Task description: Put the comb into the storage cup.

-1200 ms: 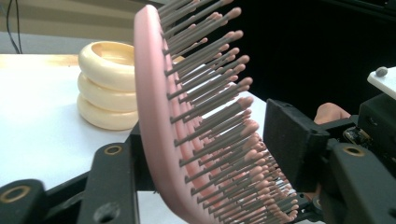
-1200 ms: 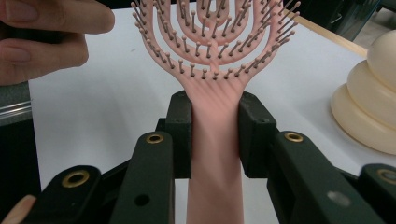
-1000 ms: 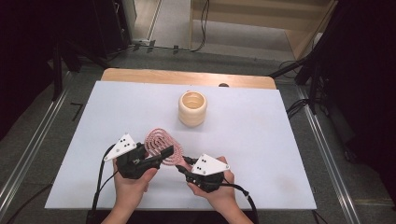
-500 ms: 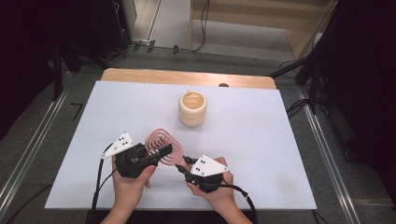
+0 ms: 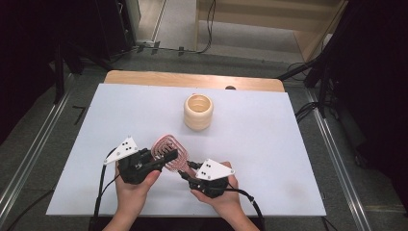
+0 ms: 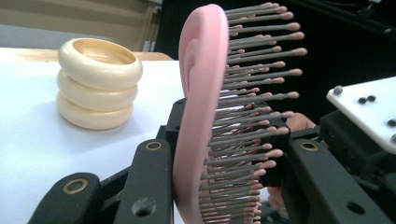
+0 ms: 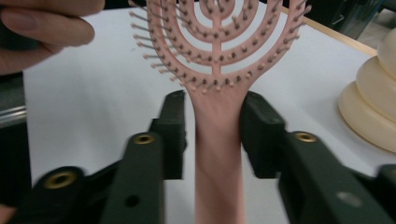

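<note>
Pink hairbrush [image 5: 168, 151] sits at the table's [image 5: 288, 144] six o'clock edge, gripped from both ends. Left claw [image 5: 161, 161] is clamped across the head, back against one jaw, bristles against the other. Right claw [image 5: 185, 171] straddles the handle, jaws just apart from it. Cream ringed pot [image 5: 198, 111] stands at twelve o'clock, well apart.

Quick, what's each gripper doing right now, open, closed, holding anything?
Left gripper: closed on the pink hairbrush, clamping its head across back and bristles.
Right gripper: jaws around the brush handle, a small gap on its left side; open.
</note>
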Demonstrator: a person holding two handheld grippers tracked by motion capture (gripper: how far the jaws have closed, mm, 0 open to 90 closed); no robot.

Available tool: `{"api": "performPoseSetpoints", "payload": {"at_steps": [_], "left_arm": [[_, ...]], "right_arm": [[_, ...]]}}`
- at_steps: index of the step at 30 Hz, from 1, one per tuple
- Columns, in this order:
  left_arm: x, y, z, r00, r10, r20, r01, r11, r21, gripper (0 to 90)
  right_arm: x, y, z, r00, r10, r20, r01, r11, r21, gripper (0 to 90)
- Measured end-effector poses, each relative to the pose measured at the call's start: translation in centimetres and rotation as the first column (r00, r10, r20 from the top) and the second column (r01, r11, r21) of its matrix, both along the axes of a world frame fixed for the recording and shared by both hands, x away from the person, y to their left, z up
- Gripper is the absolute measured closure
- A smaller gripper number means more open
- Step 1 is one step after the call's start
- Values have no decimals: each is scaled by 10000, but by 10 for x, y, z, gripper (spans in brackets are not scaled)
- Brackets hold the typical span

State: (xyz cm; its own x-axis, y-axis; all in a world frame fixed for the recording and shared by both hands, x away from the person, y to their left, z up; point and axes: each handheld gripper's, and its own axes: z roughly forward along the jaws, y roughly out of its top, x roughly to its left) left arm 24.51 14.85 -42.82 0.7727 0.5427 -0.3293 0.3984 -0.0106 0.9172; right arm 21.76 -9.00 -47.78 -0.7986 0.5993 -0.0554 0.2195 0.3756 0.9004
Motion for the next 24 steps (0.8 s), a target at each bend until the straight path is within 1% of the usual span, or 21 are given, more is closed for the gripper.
{"api": "performPoseSetpoints", "payload": {"at_steps": [1, 2, 3, 4, 5, 6, 7, 8, 9, 11, 13, 15, 18, 21, 22, 24], "left_arm": [[0, 0, 0, 10000, 0, 0, 0, 10000, 0, 653], [0, 0, 1, 9999, -102, -9, 102, 9999, -68, 653], [0, 0, 1, 9999, -102, -9, 102, 9999, -68, 654], [0, 0, 3, 9999, -97, 92, 97, 10000, 8, 654], [0, -1, 4, 9998, -72, 158, 71, 9999, 85, 654], [0, -2, 6, 9997, -54, 243, 50, 9999, 129, 654], [0, -2, 6, 9997, -54, 243, 50, 9999, 129, 654], [0, -1, 6, 9996, -50, 267, 47, 9999, 136, 654], [2, -1, 8, 9996, -70, 289, 66, 9999, 130, 655], [3, 0, 10, 9995, -76, 317, 73, 9999, 101, 655], [4, 1, 11, 9994, -68, 335, 63, 9999, 148, 656], [5, 2, 12, 9993, -64, 359, 59, 9999, 129, 656], [7, 3, 13, 9991, -15, 416, 7, 9998, 203, 656], [7, 3, 14, 9989, 11, 479, -22, 9997, 241, 656], [9, 4, 15, 9986, 18, 532, -37, 9994, 357, 656], [9, 4, 16, 9985, 31, 539, -53, 9991, 417, 657]], "right_arm": [[1, -1, 1, 9999, 48, -100, -48, 10000, 61, 465], [2, -2, 3, 9999, 26, -150, -24, 9998, 176, 389], [2, -2, 3, 9999, 26, -150, -24, 9998, 176, 389], [3, -5, 4, 9999, 56, -161, -49, 9991, 424, 307], [3, -7, 5, 9998, 60, -210, -49, 9985, 554, 262], [3, -9, 5, 9996, 108, -264, -91, 9979, 634, 193], [3, -11, 6, 9995, 98, -314, -73, 9969, 784, 141], [4, -13, 7, 9993, 194, -330, -163, 9957, 914, 109], [3, -16, 8, 9984, 378, -419, -326, 9925, 1182, 77], [3, -21, 10, 9976, 526, -439, -462, 9895, 1372, 0], [3, -27, 11, 9972, 581, -470, -504, 9872, 1510, 0], [2, -34, 10, 9978, 425, -505, -341, 9868, 1583, 0], [-1, -44, 8, 9996, 92, -271, -48, 9874, 1583, 0], [-3, -54, 6, 9999, 18, -121, 3, 9860, 1670, 0], [-4, -58, 5, 10000, -58, -66, 69, 9857, 1681, 0], [-5, -62, 5, 9999, -148, -37, 152, 9854, 1698, 0]]}}
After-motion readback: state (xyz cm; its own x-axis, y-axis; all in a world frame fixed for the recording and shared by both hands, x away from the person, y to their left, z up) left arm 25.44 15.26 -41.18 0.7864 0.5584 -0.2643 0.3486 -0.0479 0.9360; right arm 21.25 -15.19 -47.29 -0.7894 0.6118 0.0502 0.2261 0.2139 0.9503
